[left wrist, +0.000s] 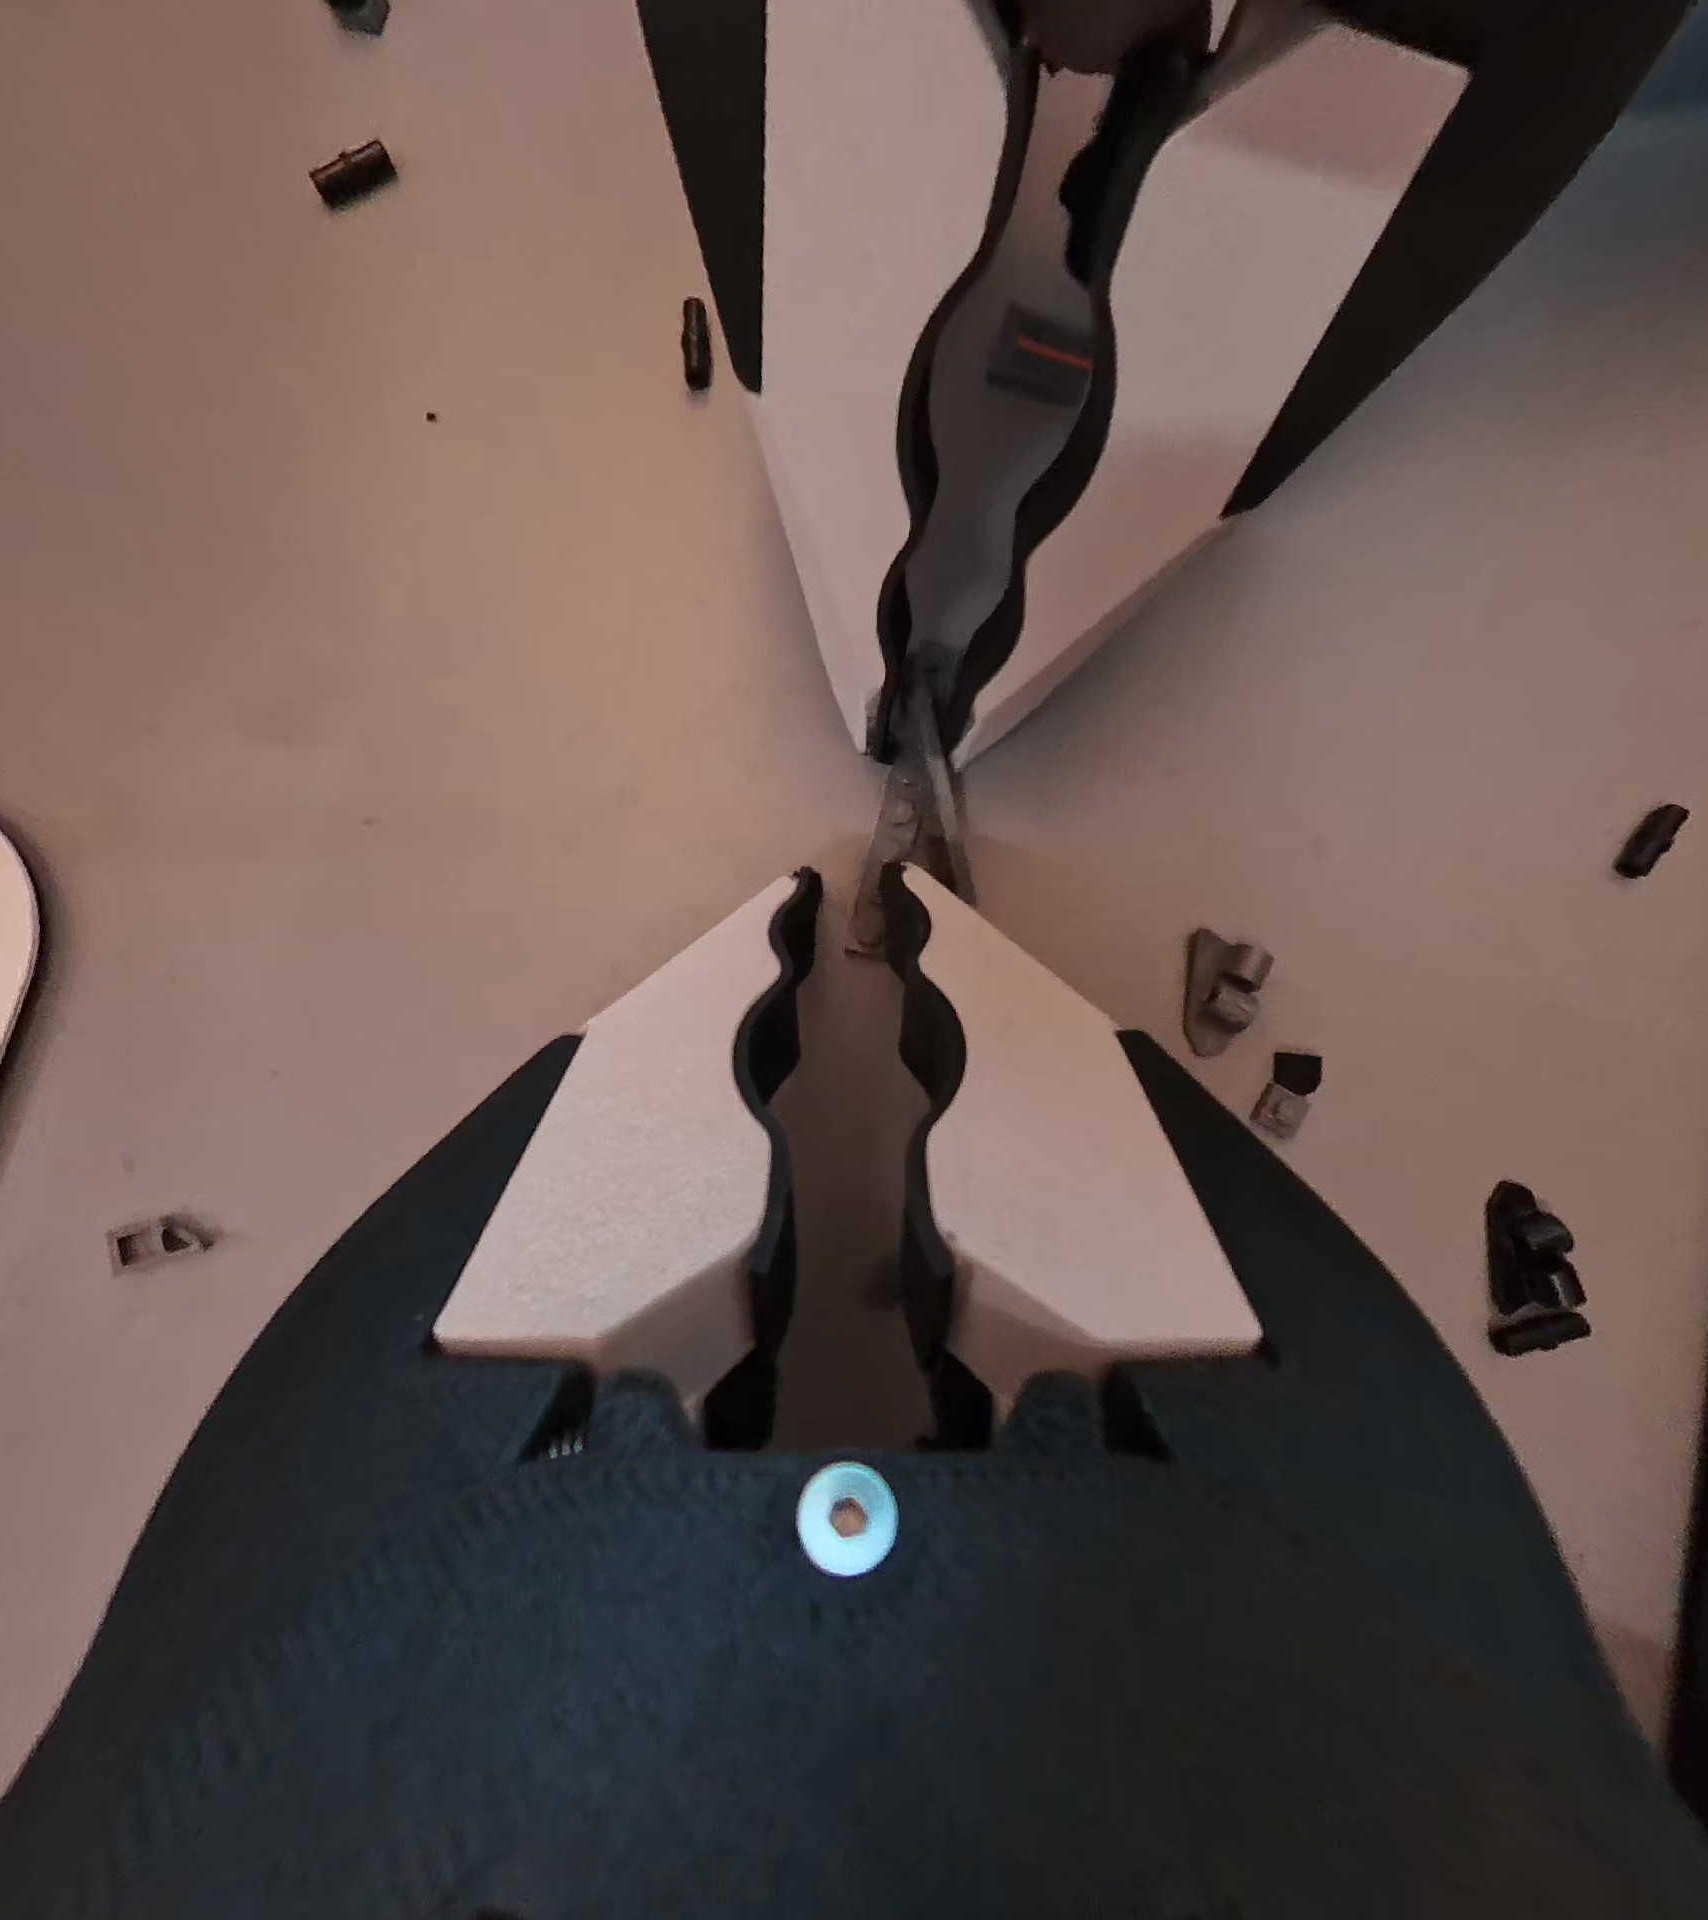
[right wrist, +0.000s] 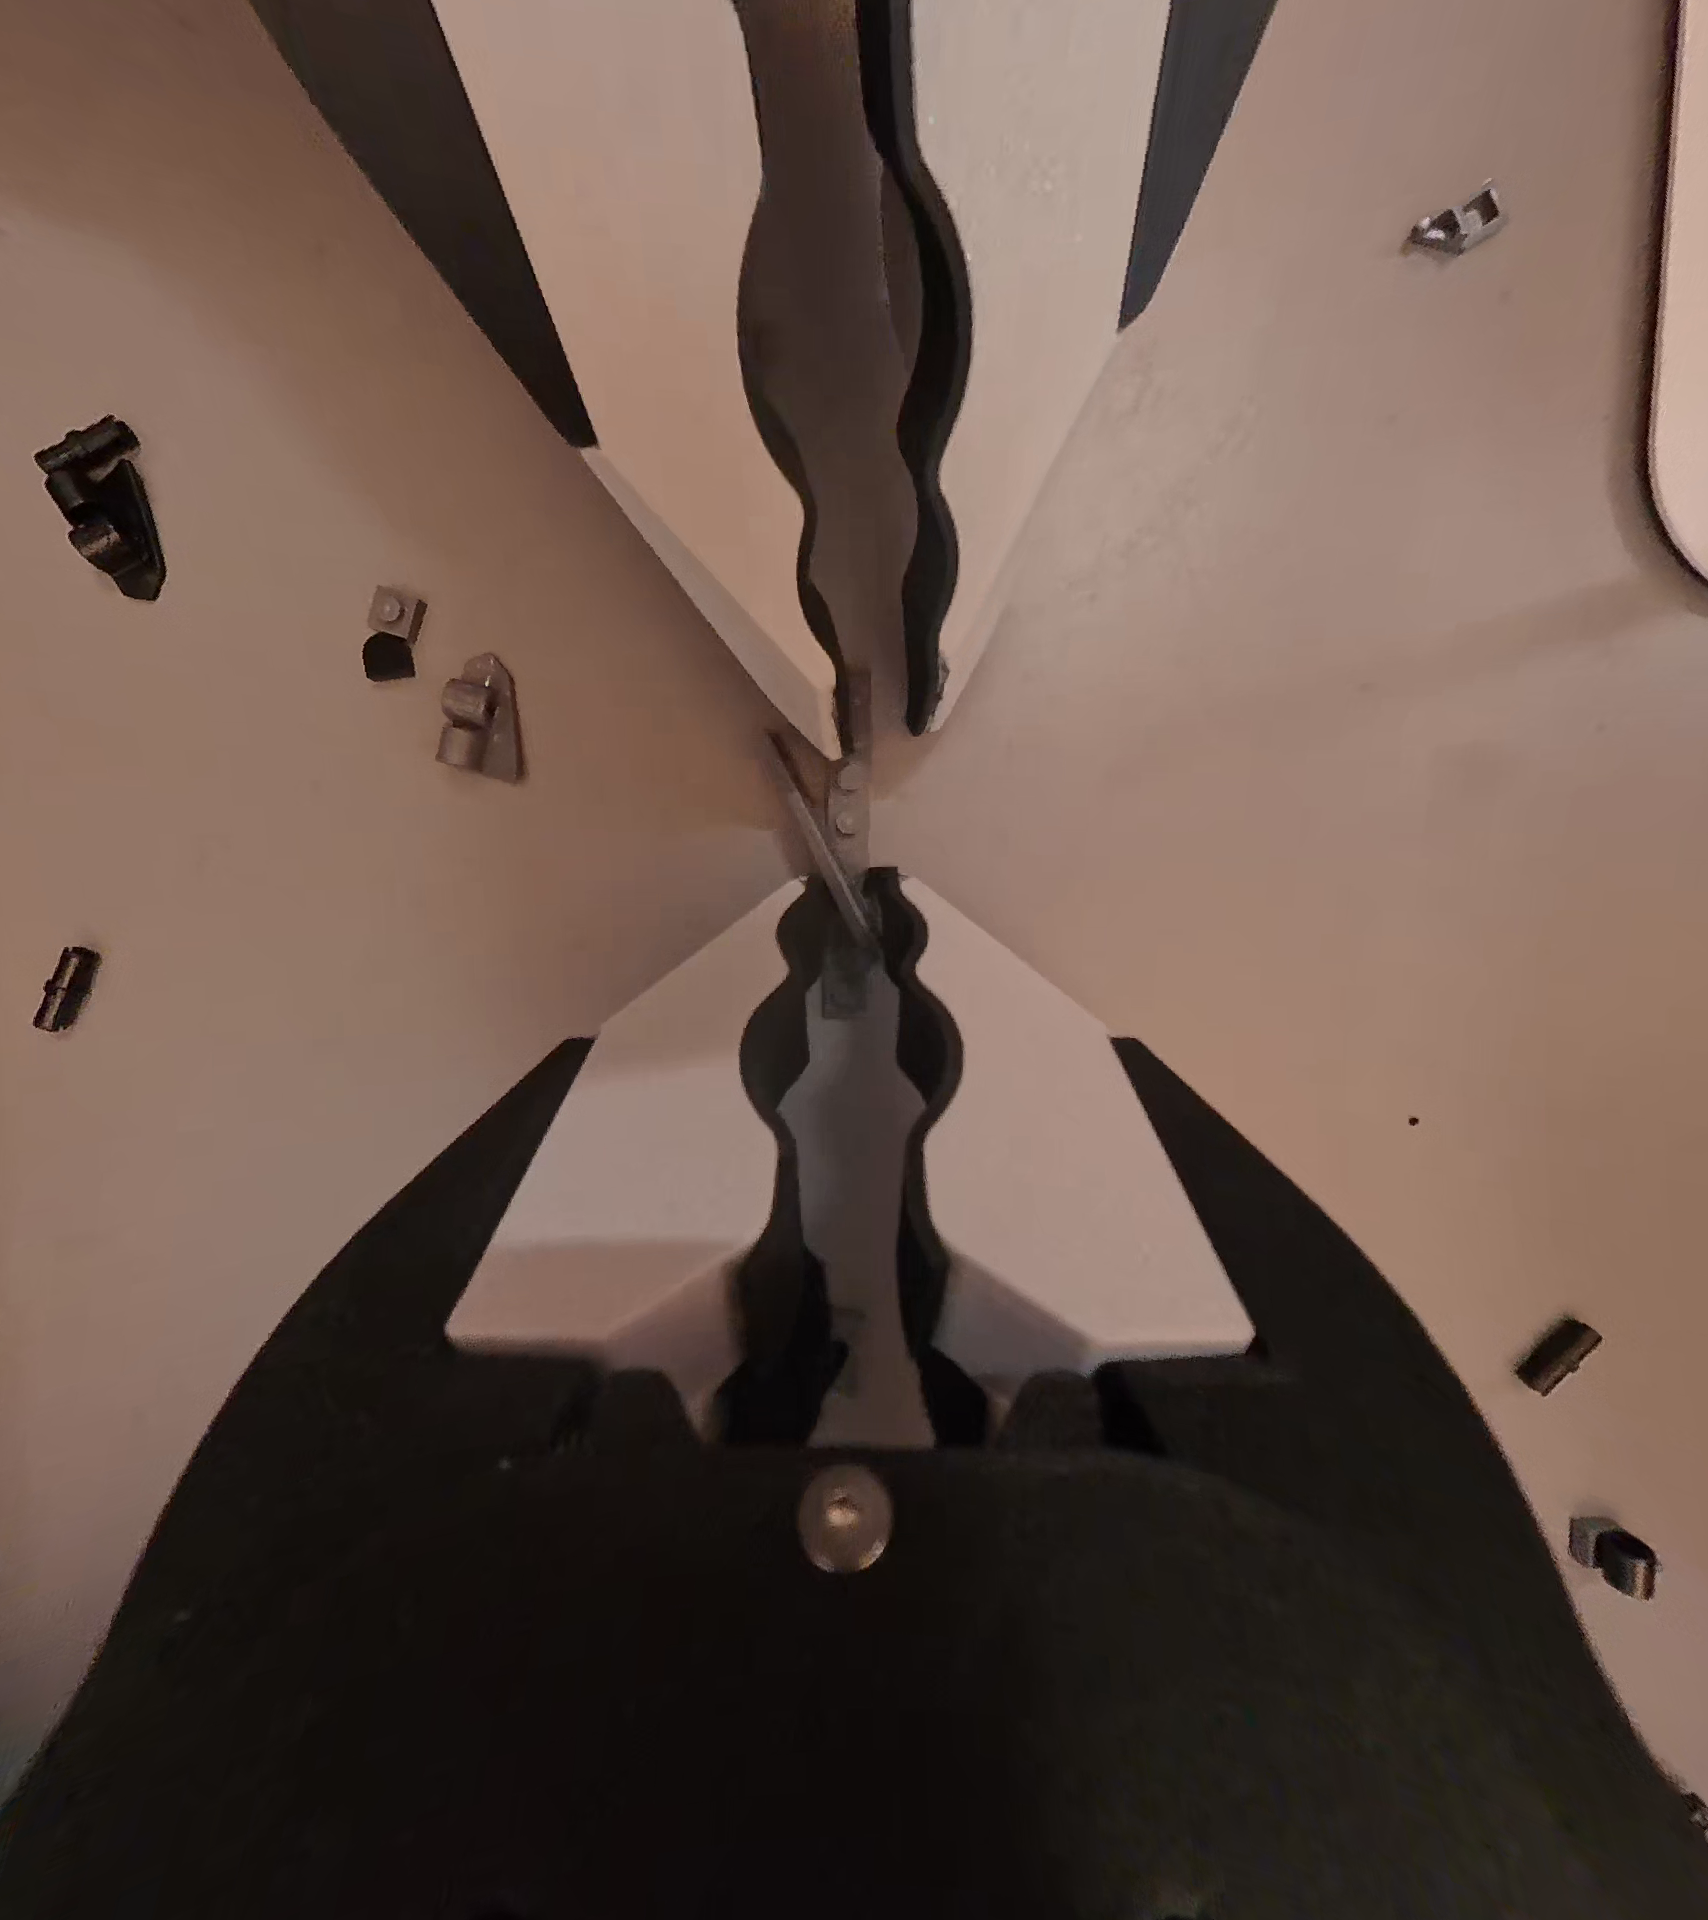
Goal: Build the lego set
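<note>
Left wrist view: left gripper (left wrist: 850,883) is pinching a grey studded plate (left wrist: 894,831) at its tips, jaws nearly closed on it. Facing it tip to tip, right gripper (left wrist: 917,717) is clamping a thin grey plate (left wrist: 943,800) crossing the first, both over mid worktop (left wrist: 414,675). Loose black and grey pieces are lying toward the worktop's edges; a grey wedge piece (left wrist: 1222,987) is sitting nearby.

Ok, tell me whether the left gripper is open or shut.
Shut on the grey lego piece: the left gripper has its fingertips pinching one end, while the right gripper holds the other.
</note>
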A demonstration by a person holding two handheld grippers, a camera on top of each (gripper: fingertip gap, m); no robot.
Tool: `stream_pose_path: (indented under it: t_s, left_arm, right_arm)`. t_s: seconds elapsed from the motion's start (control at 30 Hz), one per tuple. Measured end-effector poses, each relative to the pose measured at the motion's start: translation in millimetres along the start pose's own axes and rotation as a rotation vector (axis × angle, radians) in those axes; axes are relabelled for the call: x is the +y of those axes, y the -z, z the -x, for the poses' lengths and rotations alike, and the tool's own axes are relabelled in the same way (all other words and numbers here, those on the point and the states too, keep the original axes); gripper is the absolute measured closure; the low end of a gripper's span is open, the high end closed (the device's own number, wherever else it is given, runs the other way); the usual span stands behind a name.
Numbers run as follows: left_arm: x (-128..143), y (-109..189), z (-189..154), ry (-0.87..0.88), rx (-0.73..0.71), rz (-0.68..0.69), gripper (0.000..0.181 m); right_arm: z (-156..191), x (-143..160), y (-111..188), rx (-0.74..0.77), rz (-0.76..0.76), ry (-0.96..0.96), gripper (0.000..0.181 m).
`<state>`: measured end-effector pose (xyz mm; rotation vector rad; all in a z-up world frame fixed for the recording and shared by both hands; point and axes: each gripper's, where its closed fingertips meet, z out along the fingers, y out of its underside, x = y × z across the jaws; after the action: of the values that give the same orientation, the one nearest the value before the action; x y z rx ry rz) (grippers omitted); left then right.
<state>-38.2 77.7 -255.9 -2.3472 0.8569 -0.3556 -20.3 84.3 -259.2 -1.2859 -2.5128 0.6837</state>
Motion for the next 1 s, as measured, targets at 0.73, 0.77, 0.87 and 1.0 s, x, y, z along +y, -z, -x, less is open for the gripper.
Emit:
stream_pose_path:
  t_s: [0.73,0.77,0.87,1.0]
  left_arm:
    - [3.2,0.3,-4.5,0.04,0.044,0.005,0.167]
    - [3.3,0.4,-4.5,0.04,0.045,0.006,0.167]
    - [3.8,0.9,-5.3,0.047,0.052,0.003,0.167]
    - [4.2,1.8,-7.2,0.056,0.071,-0.001,0.164]
  right_arm:
    - [4.1,-1.0,3.3,-0.065,-0.04,-0.099,0.177]
    - [4.5,-0.5,3.7,-0.066,-0.04,-0.098,0.177]
    - [6.2,0.8,4.7,-0.077,-0.04,-0.102,0.178]
    - [7.1,2.0,7.9,-0.095,-0.054,-0.126,0.18]
